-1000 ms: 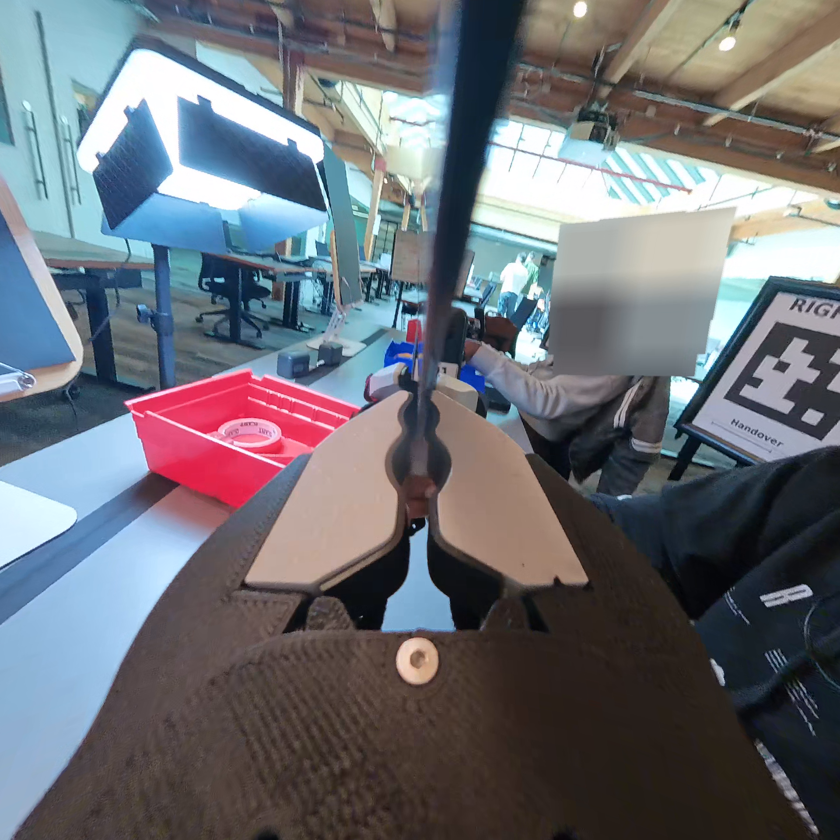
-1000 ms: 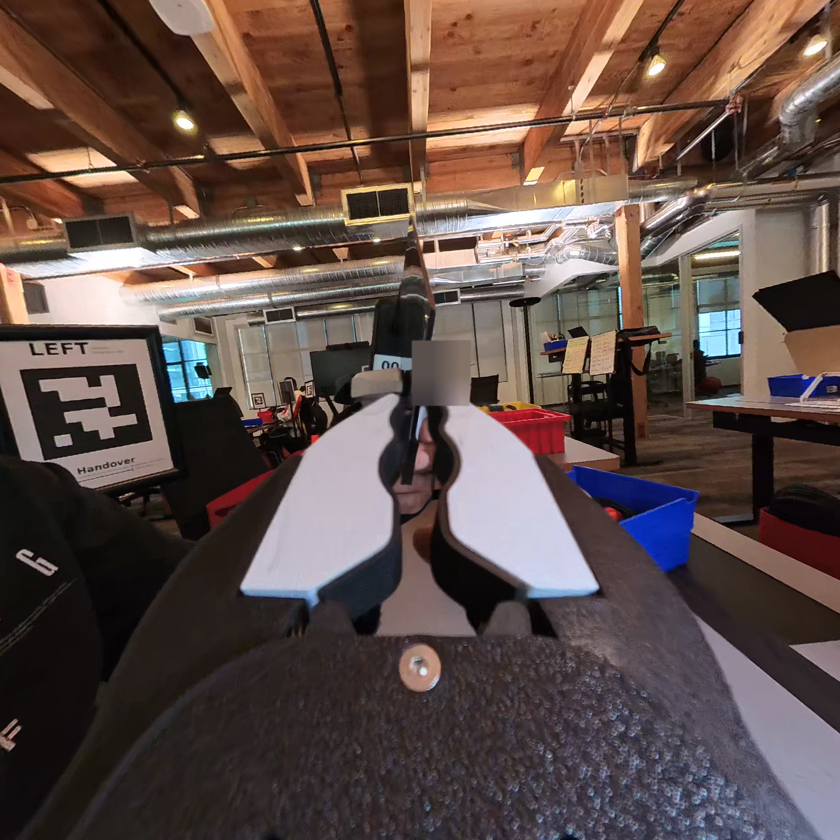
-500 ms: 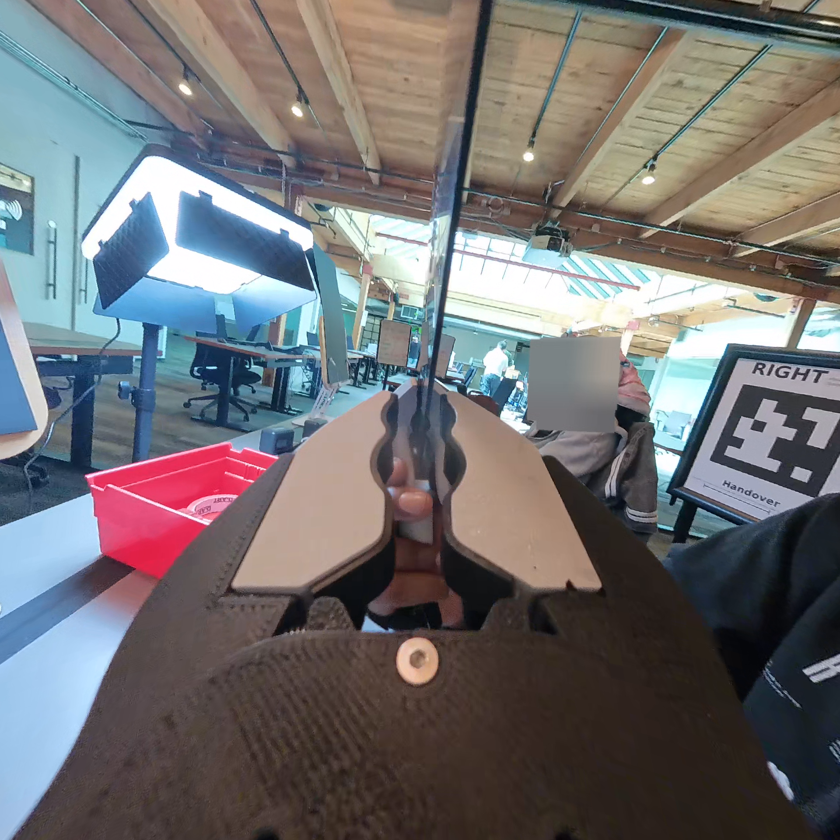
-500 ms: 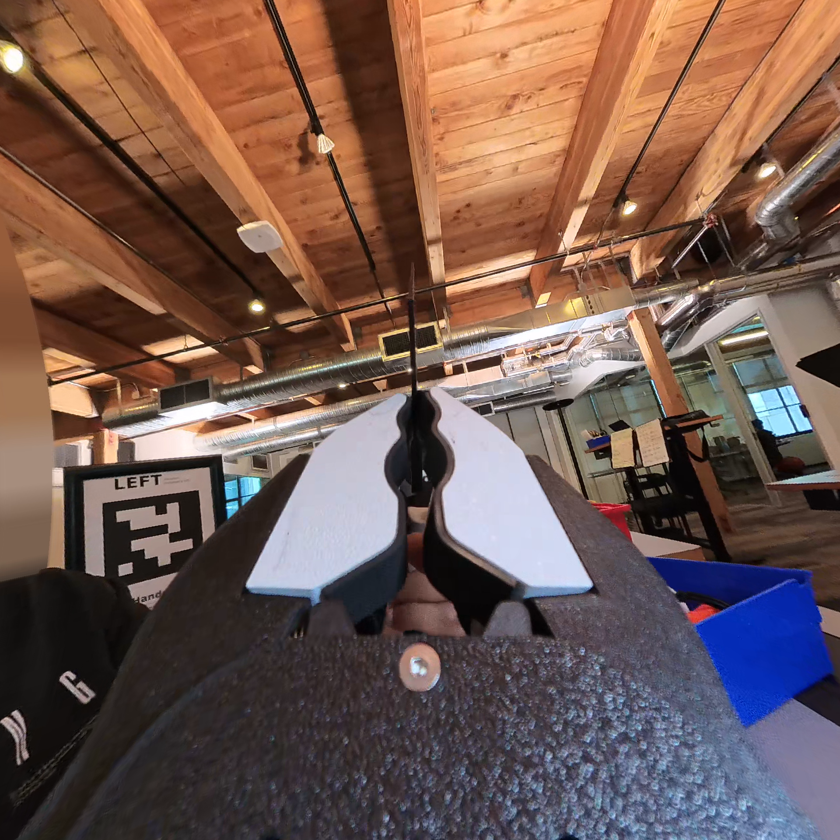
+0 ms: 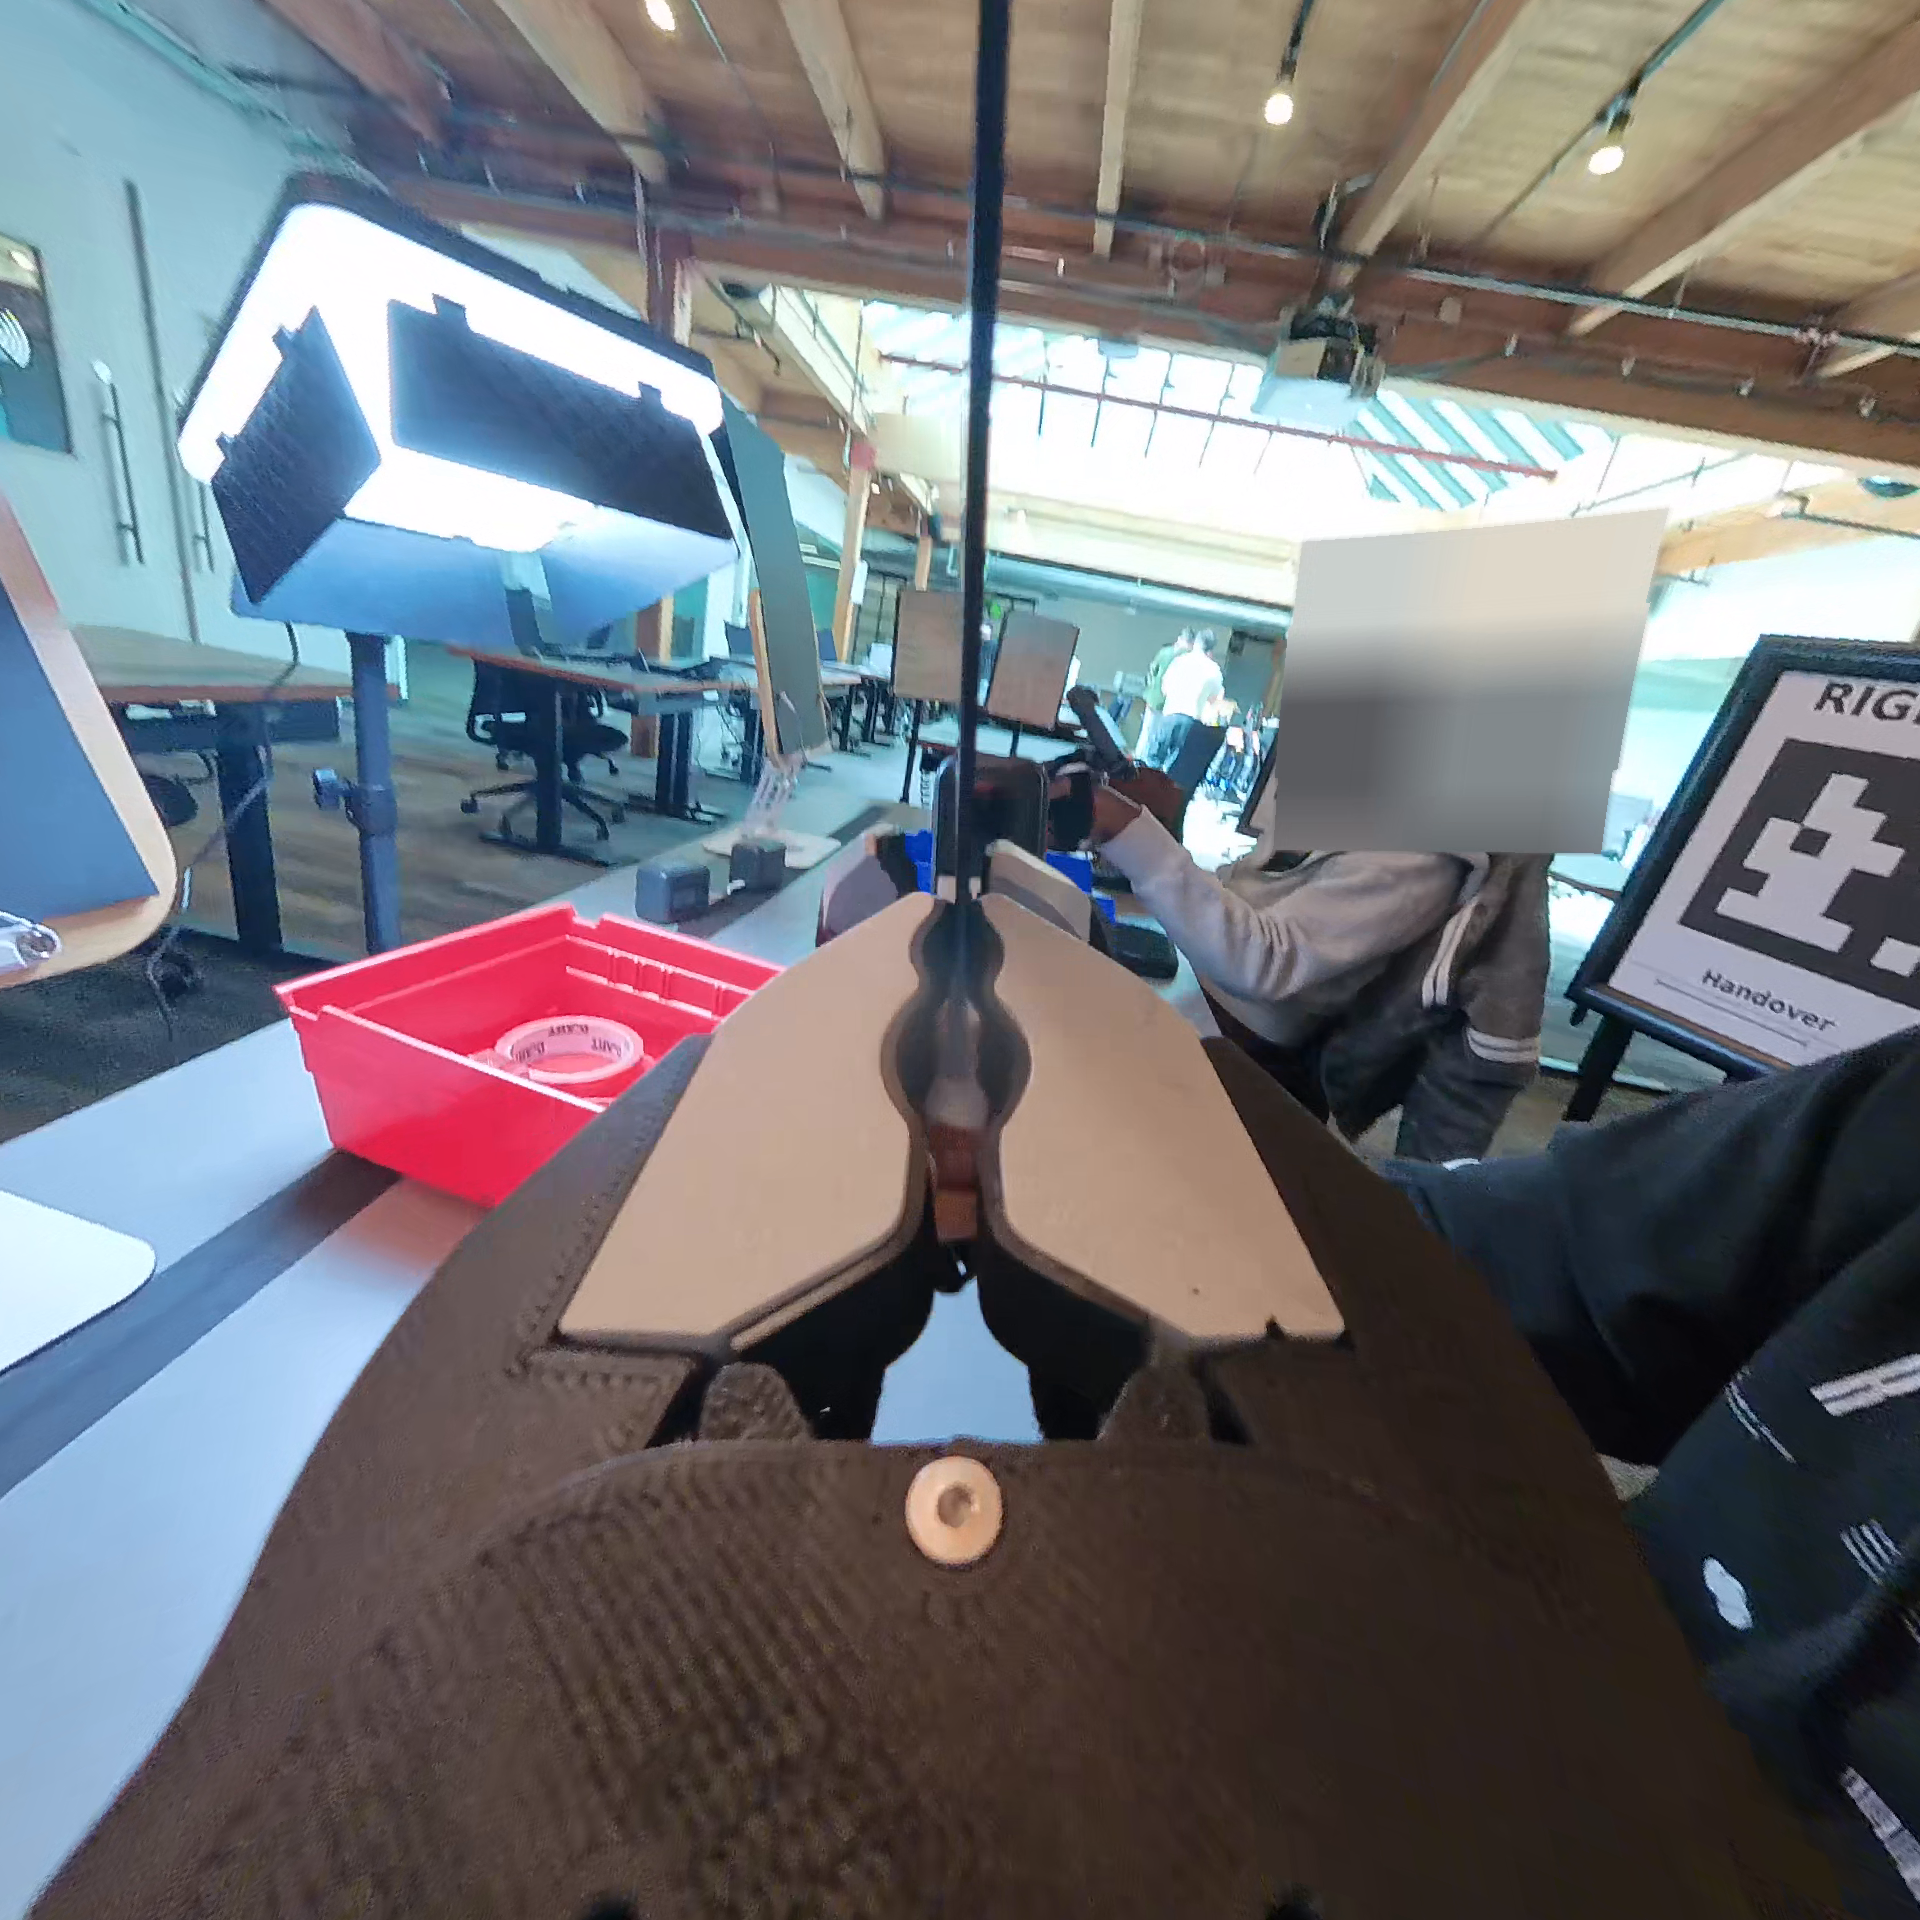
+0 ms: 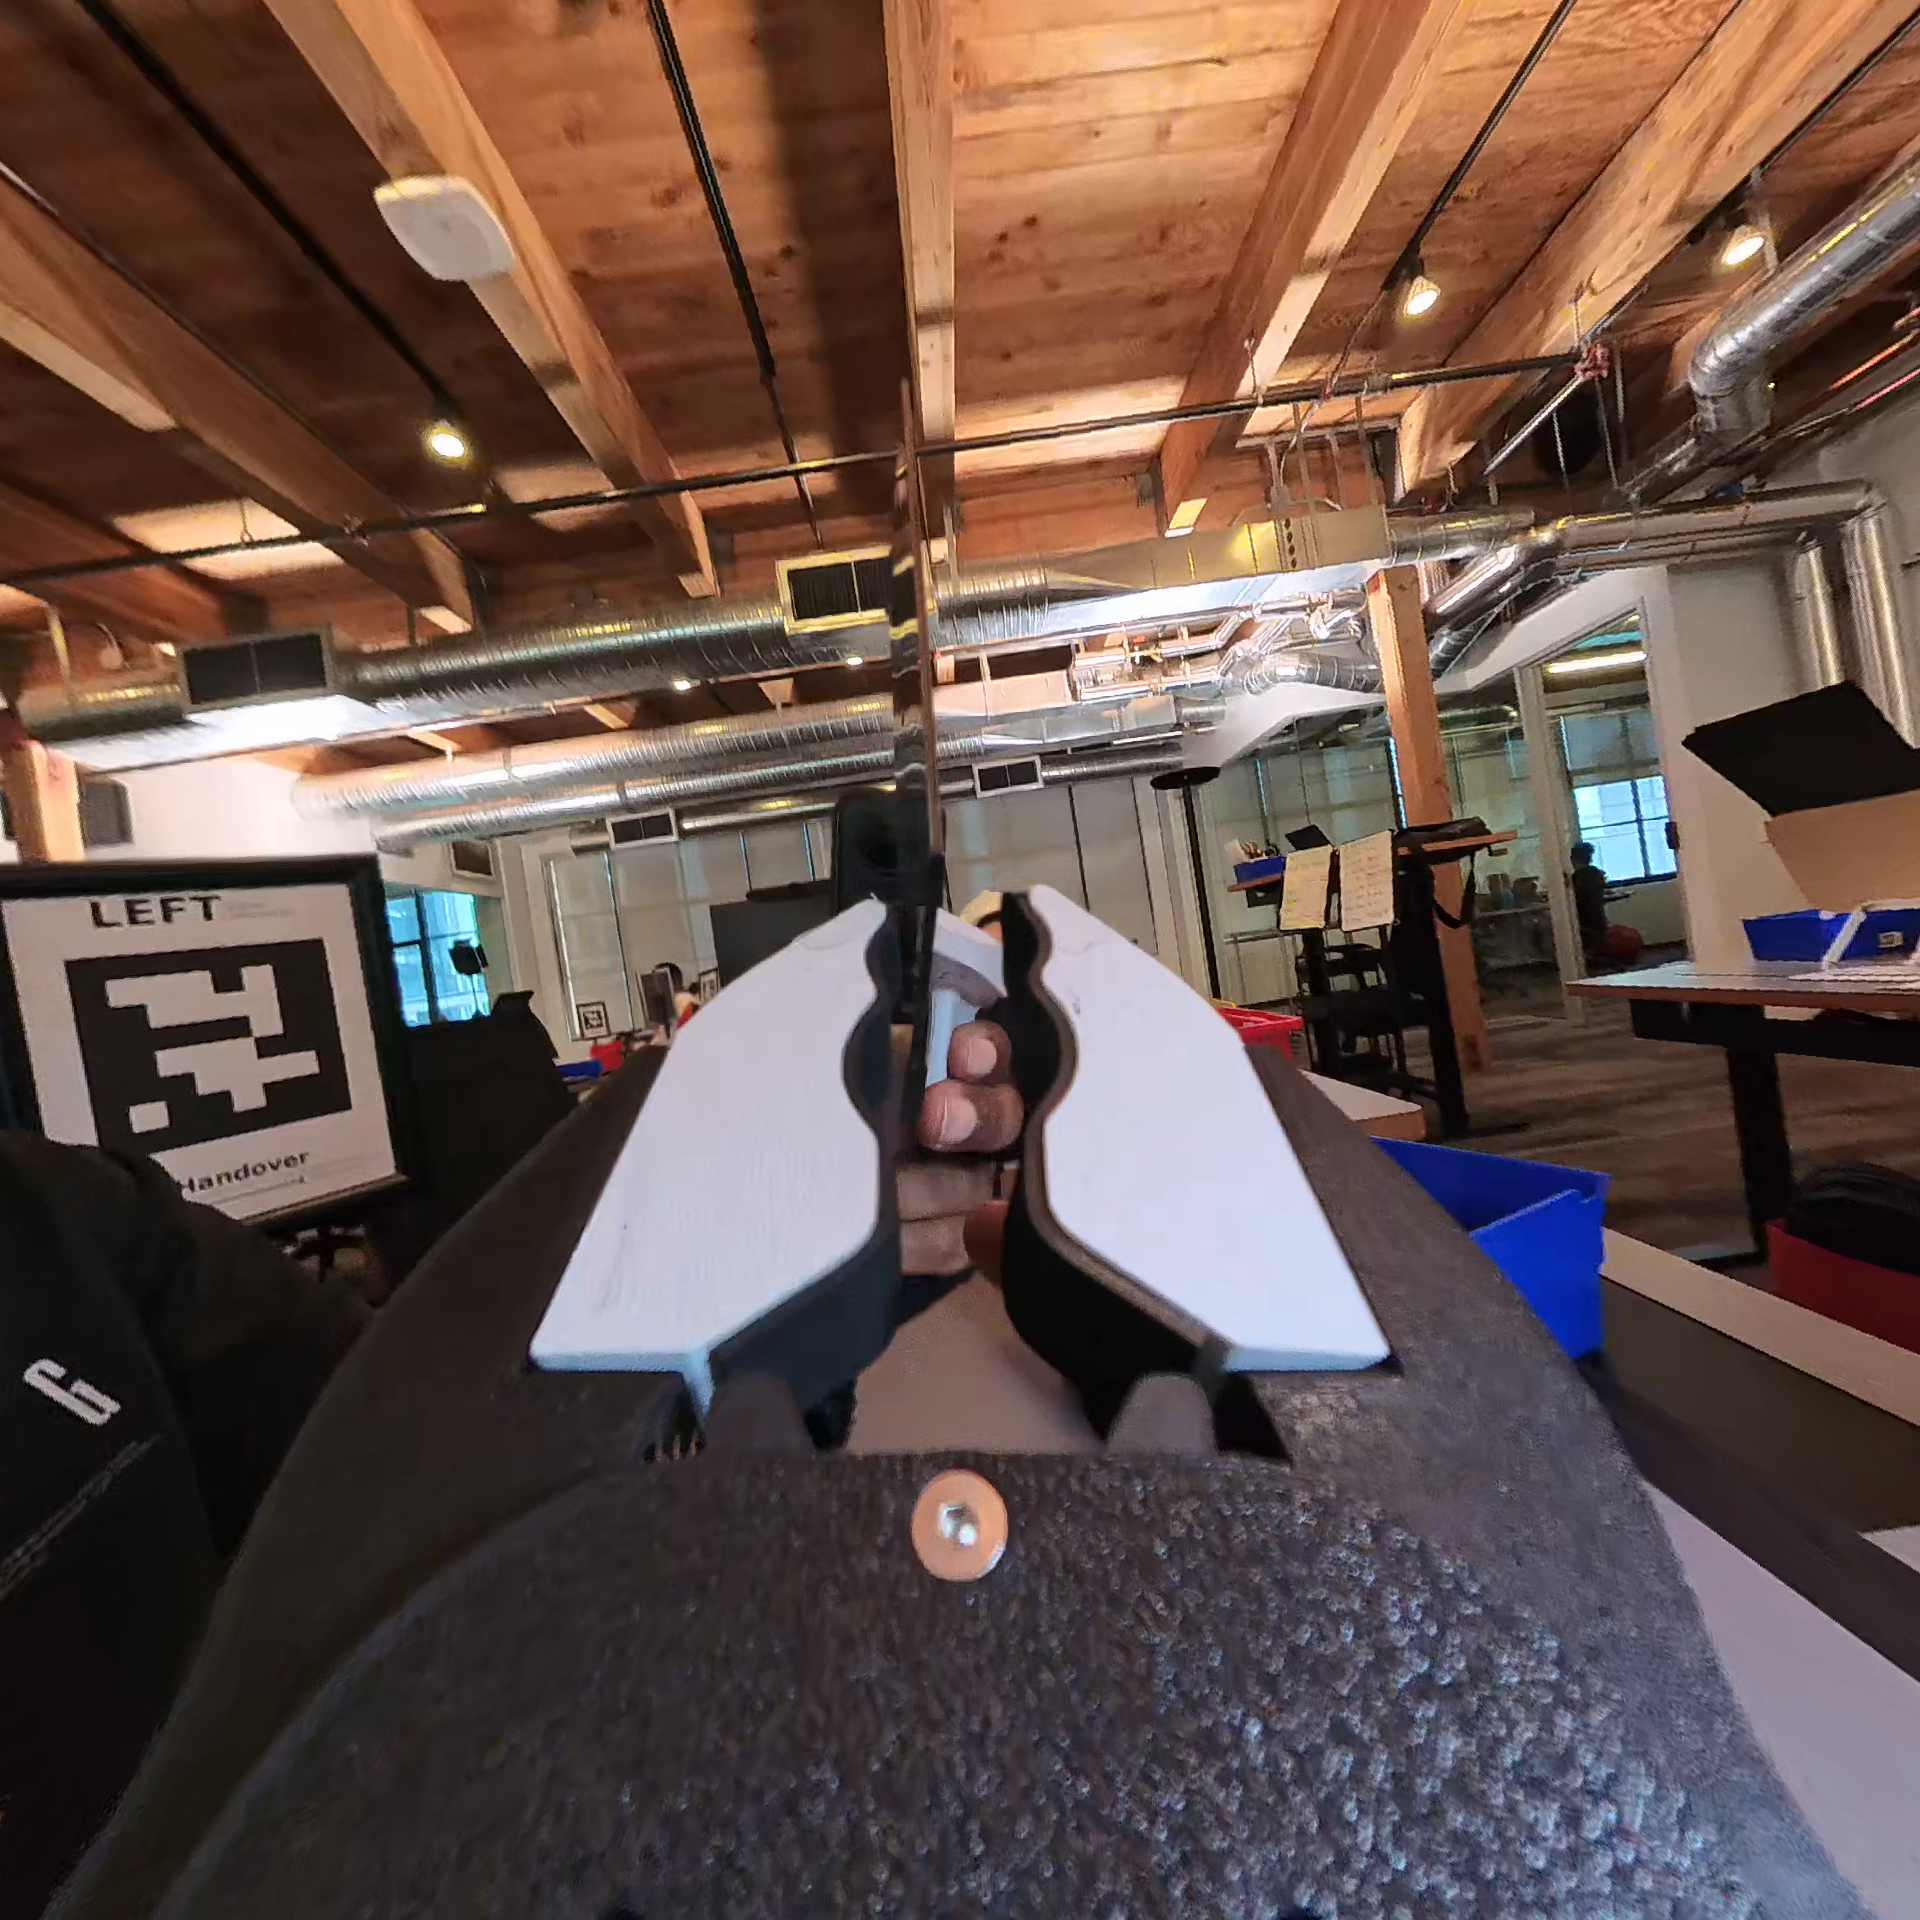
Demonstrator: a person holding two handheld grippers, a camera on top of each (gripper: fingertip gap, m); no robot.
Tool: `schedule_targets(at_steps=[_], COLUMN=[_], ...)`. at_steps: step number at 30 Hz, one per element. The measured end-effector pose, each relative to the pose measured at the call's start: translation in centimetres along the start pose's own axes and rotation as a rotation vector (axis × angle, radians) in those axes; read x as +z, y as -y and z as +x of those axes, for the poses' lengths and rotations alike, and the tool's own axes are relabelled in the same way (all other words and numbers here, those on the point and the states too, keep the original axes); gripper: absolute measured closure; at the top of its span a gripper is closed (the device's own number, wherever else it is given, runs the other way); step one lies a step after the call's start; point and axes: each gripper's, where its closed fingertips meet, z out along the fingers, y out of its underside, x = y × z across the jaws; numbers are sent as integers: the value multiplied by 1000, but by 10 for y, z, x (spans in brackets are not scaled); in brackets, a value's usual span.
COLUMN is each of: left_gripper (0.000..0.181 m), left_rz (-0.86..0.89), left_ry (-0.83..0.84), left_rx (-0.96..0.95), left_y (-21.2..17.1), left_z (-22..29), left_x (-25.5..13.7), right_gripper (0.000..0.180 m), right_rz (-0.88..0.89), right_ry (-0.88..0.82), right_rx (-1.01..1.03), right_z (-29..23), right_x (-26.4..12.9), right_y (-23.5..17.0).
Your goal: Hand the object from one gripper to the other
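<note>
The object is a thin, flat, dark piece seen edge-on. In the left wrist view it (image 5: 977, 416) rises from between the fingers of my left gripper (image 5: 960, 914) to the top of the frame; the left gripper is shut on its lower end. In the right wrist view the same piece (image 6: 914, 675) stands upright beside the inner face of the left finger of my right gripper (image 6: 951, 909), whose jaws stand apart with a clear gap. A hand's fingers (image 6: 966, 1101) show through that gap, just beyond.
A red bin (image 5: 416, 1049) with a tape roll (image 5: 566, 1044) sits on the grey table (image 5: 156, 1455) to the left. A lit panel lamp (image 5: 457, 436) stands behind it. Marker signs (image 5: 1787, 883) (image 6: 197, 1039) flank me. A blue bin (image 6: 1507, 1216) is at right. A seated person (image 5: 1351, 956) is ahead. The tips of both grippers are at nearly the same place.
The right gripper's jaws have opened off the thin piece they were shut on. The left gripper stays shut on it. Both views have tipped down from the ceiling.
</note>
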Motion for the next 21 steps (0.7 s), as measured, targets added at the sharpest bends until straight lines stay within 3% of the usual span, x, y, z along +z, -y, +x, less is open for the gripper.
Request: schedule_targets(at_steps=[3, 11, 15, 21], left_gripper=[179, 178, 167, 178], left_rz=[-9, 127, 158, 131], left_ry=[9, -21, -26, 21], left_rx=[-1, -21, -22, 31], left_y=[-2, 7, 4, 2], left_z=[-2, 3, 6, 4], left_x=[0, 3, 9, 9], right_gripper=[177, 178, 178, 178], right_rz=[-24, 133, 222, 198], right_ry=[23, 70, 70, 57], right_rx=[-7, 80, 119, 135], right_z=[-2, -9, -10, -8], right_x=[-2, -1, -2, 1], right_y=[-3, 6, 12, 4])
